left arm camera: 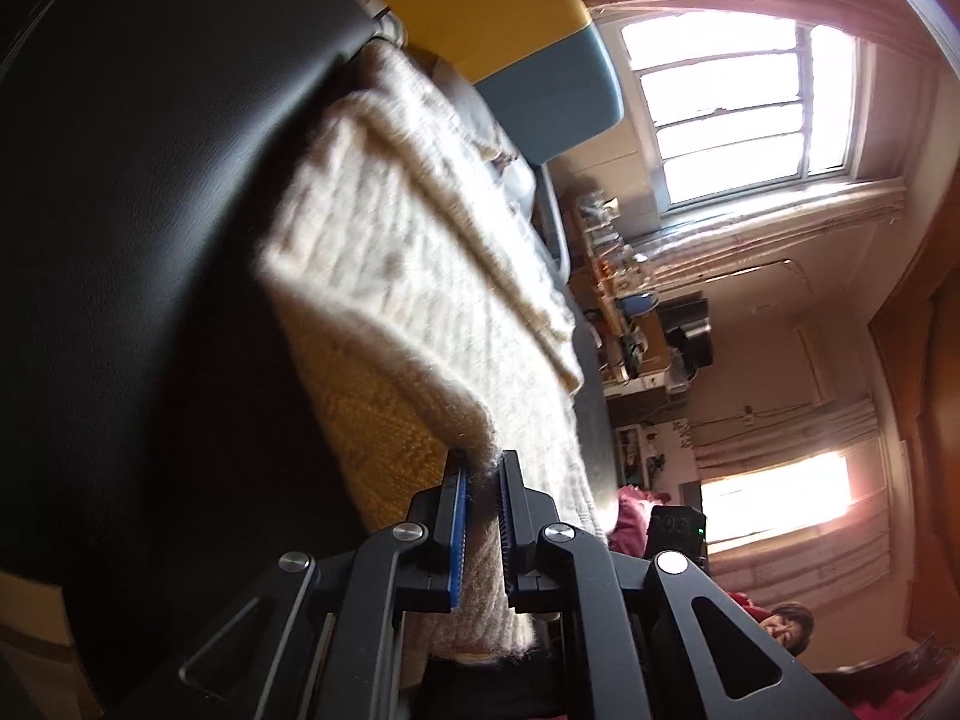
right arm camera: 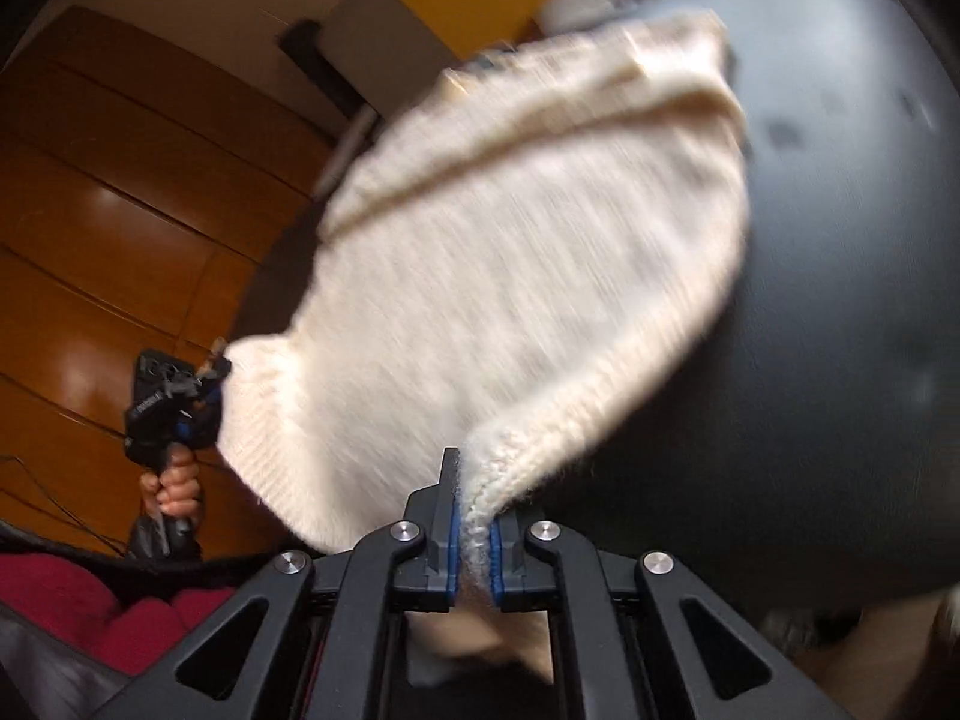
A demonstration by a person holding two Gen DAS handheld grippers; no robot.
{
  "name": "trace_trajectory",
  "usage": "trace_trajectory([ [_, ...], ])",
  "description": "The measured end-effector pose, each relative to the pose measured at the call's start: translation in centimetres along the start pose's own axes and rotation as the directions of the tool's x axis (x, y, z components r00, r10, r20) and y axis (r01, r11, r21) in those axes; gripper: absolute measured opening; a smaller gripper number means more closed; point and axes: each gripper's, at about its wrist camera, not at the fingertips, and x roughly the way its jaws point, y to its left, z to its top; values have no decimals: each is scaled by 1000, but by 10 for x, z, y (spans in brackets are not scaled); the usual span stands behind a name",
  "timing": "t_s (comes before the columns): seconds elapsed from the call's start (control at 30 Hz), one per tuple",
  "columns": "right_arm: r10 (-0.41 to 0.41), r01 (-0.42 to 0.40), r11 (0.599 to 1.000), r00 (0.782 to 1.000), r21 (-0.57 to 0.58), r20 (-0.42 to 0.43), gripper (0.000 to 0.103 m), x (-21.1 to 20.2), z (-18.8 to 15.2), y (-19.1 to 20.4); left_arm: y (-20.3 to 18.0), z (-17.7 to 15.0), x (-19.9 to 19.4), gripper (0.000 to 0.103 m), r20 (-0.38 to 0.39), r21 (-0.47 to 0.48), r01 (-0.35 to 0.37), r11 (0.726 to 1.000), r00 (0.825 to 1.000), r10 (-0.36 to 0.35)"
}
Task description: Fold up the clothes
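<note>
Both corners of the cream knitted sweater pinched, one in the clenched left gripper, one in the clenched right gripper, rest draped on the dark table; risk of loose knit slipping free or fold landing crooked.

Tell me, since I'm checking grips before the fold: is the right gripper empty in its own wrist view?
No: the right gripper is shut on the edge of the cream knit sweater, pinched between its blue pads.

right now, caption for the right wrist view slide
Right gripper jaws clamp the cream knit sweater's edge over a dark seat.
</note>
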Motion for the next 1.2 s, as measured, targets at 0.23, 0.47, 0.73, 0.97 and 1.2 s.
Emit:
trace_trajectory([
  [0.23, 92, -91, 996, 990, -10, 104, 5, -8, 84, 8, -39, 52, -6, 9, 79, 69, 113, 991, 990, -119],
  [0.47, 82, -108, 988, 973, 114, 216, 5, -1, 186, -42, -65, 150, 17, 9, 178, 115, 157, 981, 968, -175],
  [0.73, 13, -41, 975, 992, 218, 128, 6, 54, 219, -89, -37, 238, 85, 9, 127, 43, 5, 999, 992, -10],
  [0.97, 1, -18, 976, 997, 218, 75, 7, 58, 205, -95, -33, 208, 126, 35, -200, 333, -176, 927, 947, 252],
  [1.2, 7, -22, 972, 998, 235, 64, 9, 61, 205, -95, -40, 164, 173, 46, -351, 563, -149, 813, 847, 399],
])
